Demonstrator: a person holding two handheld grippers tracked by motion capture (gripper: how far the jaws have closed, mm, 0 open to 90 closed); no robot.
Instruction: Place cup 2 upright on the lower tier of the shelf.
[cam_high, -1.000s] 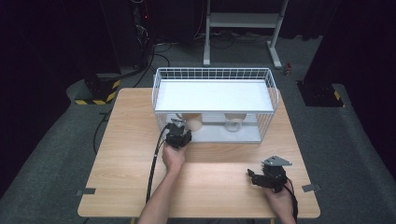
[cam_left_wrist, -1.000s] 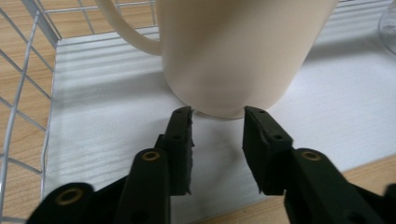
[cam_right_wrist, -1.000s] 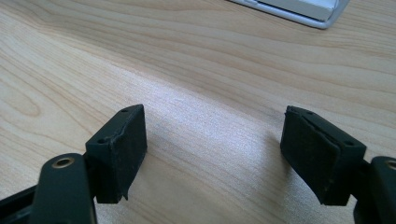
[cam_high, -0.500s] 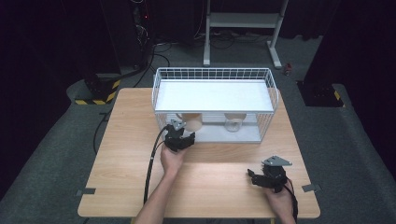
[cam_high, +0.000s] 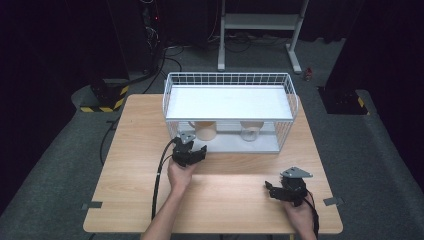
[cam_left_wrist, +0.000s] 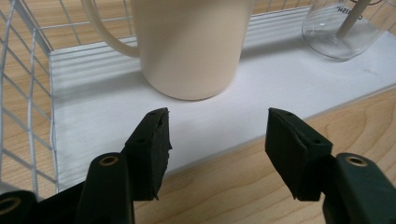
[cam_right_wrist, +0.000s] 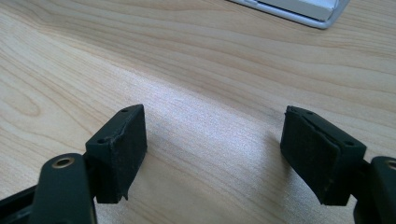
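Note:
A cream mug (cam_high: 204, 130) (cam_left_wrist: 187, 46) stands upright on the lower shelf of a white wire rack (cam_high: 230, 80), handle to its left in the left gripper view. My left gripper (cam_high: 190, 147) (cam_left_wrist: 217, 135) sits just in front of the shelf edge. Its jaws have just been opening and hold nothing, and the mug is a short way beyond them. Near the table's front right, my right gripper (cam_high: 270, 190) (cam_right_wrist: 212, 149) rests open over bare wood.
A clear glass (cam_high: 250, 131) (cam_left_wrist: 343, 28) with a stick in it stands on the same shelf (cam_left_wrist: 93, 116), right of the mug. The rack's wire wall (cam_left_wrist: 23, 93) rises at the left. The wooden table (cam_high: 125, 165) spreads around both hands.
The left gripper has drawn back from the mug toward the near side and its jaws have opened. The mug stays on the shelf. The right gripper has not moved.

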